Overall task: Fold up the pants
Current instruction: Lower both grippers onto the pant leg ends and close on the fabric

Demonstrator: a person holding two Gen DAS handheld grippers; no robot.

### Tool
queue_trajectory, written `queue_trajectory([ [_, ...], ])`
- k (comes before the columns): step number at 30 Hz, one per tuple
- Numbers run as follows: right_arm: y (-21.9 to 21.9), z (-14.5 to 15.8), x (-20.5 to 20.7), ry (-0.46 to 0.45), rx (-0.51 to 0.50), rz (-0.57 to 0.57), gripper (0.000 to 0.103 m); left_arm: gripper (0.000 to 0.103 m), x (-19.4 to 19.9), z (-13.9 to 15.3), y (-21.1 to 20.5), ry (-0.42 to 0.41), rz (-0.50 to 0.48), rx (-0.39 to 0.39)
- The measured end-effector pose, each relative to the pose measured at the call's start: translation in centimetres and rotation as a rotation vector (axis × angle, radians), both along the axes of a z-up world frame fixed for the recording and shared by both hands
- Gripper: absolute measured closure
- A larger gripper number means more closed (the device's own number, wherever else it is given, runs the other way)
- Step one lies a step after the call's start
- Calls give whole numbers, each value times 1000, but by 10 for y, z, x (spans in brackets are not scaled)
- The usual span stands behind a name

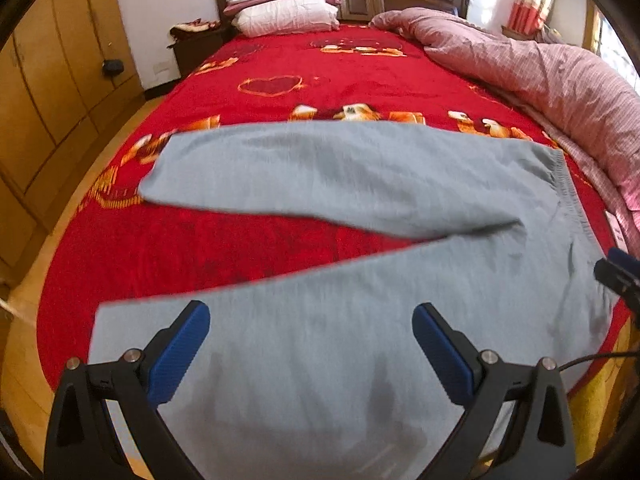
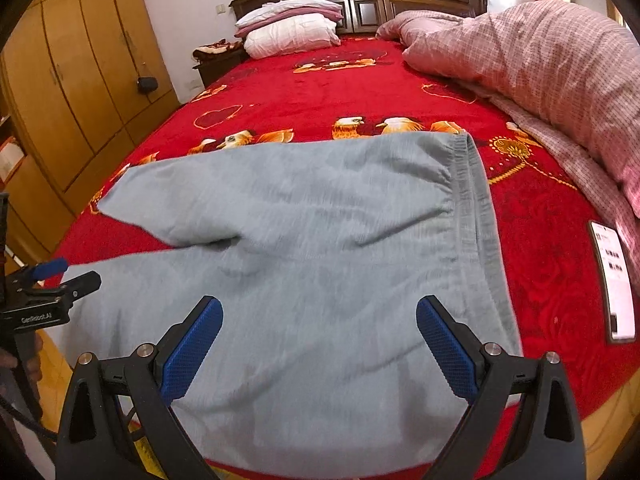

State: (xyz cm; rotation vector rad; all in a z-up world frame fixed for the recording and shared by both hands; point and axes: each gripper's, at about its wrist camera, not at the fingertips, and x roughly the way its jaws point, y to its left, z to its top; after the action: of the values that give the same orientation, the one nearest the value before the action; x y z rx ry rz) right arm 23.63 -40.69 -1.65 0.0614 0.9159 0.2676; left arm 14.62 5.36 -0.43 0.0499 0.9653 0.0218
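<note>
Bedroom with a red blanket (image 1: 280,248) over the bed; grey pants (image 2: 320,280) lay flat at its near edge, waistband (image 2: 472,216) right, legs splayed left. Left gripper (image 1: 311,344) and right gripper (image 2: 320,340) hovered above the near leg, both released, grasping nothing. Phone (image 2: 612,280) lay far right, pillows (image 1: 286,8) at the headboard

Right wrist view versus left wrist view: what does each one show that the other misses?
Only the right wrist view shows the phone lying on the red blanket beside the waistband.

Only the left wrist view shows the near leg's hem at the bed edge.

Both show the grey pants spread flat with legs apart, the pink duvet, the pillows, and open left tongs and right tongs.
</note>
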Motion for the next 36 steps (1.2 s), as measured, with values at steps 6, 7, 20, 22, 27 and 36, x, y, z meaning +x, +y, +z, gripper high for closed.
queue_trajectory([
  [6,-14,4,45,53,4,-12,4,0,44,10,-2,-22,-70,23],
  [7,-16,4,53,64,8,-14,4,0,53,11,-3,-22,-85,21],
  [20,-33,-2,142,111,-81,-32,4,0,161,-10,7,82,-177,-109],
  [22,-34,-3,155,114,-110,-36,4,0,176,-12,11,86,-193,-85],
  [27,-39,-8,192,140,-149,-36,4,3,216,-17,23,82,-229,-24],
  [36,-25,-36,237,208,-240,57,4,11,263,-38,30,150,-311,17],
])
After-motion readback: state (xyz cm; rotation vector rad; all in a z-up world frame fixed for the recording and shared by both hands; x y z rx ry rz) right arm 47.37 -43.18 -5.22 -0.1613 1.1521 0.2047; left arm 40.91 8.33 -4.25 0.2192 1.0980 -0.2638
